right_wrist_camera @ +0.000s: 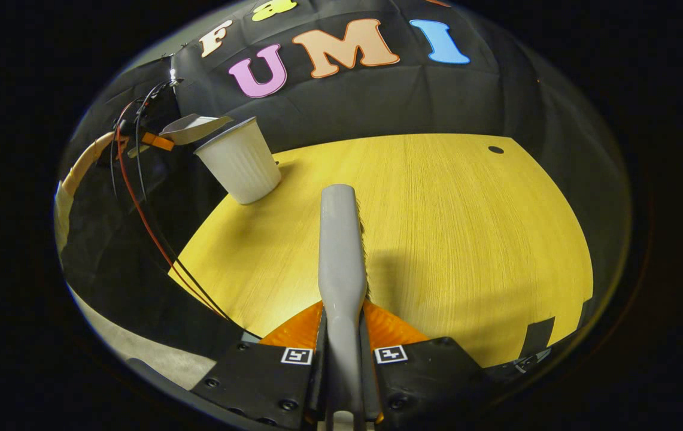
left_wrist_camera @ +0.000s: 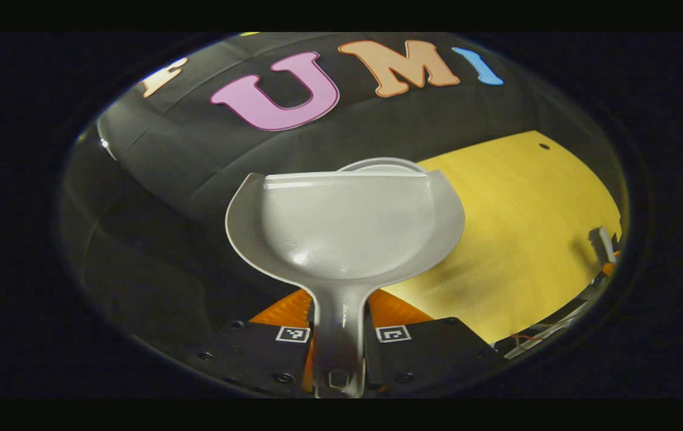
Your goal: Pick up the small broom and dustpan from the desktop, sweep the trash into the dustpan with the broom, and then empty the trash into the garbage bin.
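My left gripper (left_wrist_camera: pixel 340 311) is shut on the handle of the pale grey dustpan (left_wrist_camera: pixel 341 227), whose scoop faces me and looks bare inside. Just behind the scoop's far edge shows the rim of the white garbage bin (left_wrist_camera: pixel 383 163). In the right gripper view the dustpan (right_wrist_camera: pixel 191 129) hangs tilted over the ribbed white garbage bin (right_wrist_camera: pixel 242 161) at the table's far left corner, with the left gripper (right_wrist_camera: pixel 149 142) behind it. My right gripper (right_wrist_camera: pixel 344 317) is shut on the grey broom (right_wrist_camera: pixel 341 251), which points forward above the yellow table (right_wrist_camera: pixel 467 239). The broom's bristles (right_wrist_camera: pixel 364 239) show along its right side.
The bin stands near the table's left edge, and dark floor (right_wrist_camera: pixel 126 281) lies beyond it. Red and black cables (right_wrist_camera: pixel 143 221) trail from the left gripper toward me. A small dark hole (right_wrist_camera: pixel 495 149) marks the table's far right. The yellow table (left_wrist_camera: pixel 527 227) lies to the dustpan's right.
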A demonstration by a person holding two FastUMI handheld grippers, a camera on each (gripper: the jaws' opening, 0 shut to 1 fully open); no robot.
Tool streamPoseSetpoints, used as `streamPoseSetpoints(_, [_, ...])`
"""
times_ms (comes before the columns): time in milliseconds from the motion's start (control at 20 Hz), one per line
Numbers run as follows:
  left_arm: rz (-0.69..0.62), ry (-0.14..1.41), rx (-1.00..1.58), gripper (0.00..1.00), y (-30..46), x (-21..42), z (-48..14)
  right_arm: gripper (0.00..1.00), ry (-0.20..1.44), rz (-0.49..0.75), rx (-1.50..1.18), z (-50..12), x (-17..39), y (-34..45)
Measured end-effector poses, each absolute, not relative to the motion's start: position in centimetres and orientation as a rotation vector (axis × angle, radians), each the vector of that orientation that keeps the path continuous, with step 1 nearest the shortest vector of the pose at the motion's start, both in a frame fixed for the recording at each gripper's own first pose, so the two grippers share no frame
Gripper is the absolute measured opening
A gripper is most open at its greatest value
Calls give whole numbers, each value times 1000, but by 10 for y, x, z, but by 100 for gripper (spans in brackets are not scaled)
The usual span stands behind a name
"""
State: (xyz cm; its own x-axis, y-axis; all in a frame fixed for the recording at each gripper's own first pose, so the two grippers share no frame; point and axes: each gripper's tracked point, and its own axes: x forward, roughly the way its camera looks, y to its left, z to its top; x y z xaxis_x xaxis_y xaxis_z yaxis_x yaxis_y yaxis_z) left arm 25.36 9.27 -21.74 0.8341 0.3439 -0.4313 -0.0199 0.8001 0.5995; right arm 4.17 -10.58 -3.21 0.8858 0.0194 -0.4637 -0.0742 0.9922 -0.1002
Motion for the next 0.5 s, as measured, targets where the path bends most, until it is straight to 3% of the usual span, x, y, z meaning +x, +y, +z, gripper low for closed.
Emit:
streamPoseSetpoints(300, [-7, 377, 356, 24, 12, 265, -208, 22, 447, 38, -70, -18, 40, -106])
streamPoseSetpoints(500, [-111, 374, 342, 27, -50, 250, -258, 22, 436, -26, -19, -21, 42, -105])
